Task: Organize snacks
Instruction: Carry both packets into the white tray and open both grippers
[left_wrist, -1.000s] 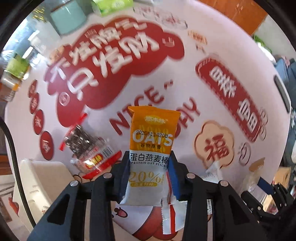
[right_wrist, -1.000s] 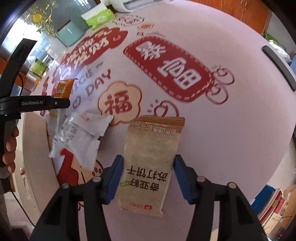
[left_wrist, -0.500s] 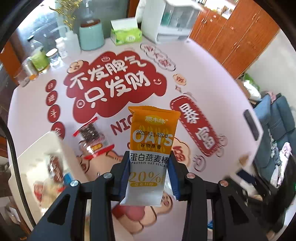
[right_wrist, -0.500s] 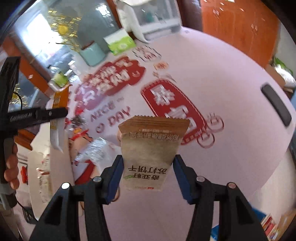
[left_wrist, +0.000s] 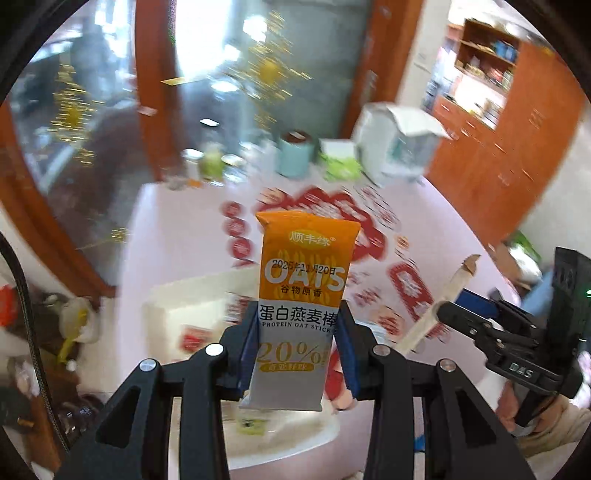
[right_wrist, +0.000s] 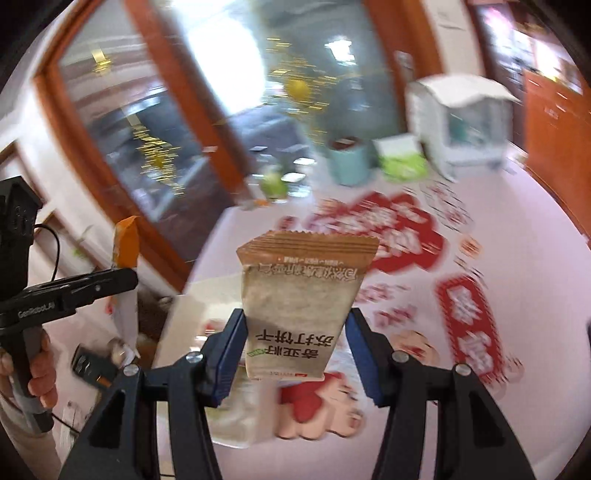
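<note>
- Snacks in both claws. My left gripper (left_wrist: 297, 354) has its blue pads clamped on the lower half of an orange-and-white oat bar (left_wrist: 301, 314); bar stands upright, top end sticking out past the fingertips.
- My right gripper (right_wrist: 295, 354) sits partly open, and the brown cracker packet (right_wrist: 301, 306) fills the gap: left pad touches the wrapper edge, right pad looks just clear of it. Print on the packet reads upside down.
- From the left wrist view, I see the right gripper at the right edge with the cracker packet edge-on. From the right wrist view, the left gripper (right_wrist: 123, 277) is at the left edge, a hand (right_wrist: 37, 373) on its handle.
- Both snacks hang in the air above the pink tablecloth (left_wrist: 177, 236) with red print.
- White tray (left_wrist: 192, 295) lies on the cloth behind the oat bar; wrappers inside, too blurred to name.
- Far end of table: teal canister (left_wrist: 295, 155), green tissue box (left_wrist: 341, 162), white box (left_wrist: 397, 147). Heavy blur there.
</note>
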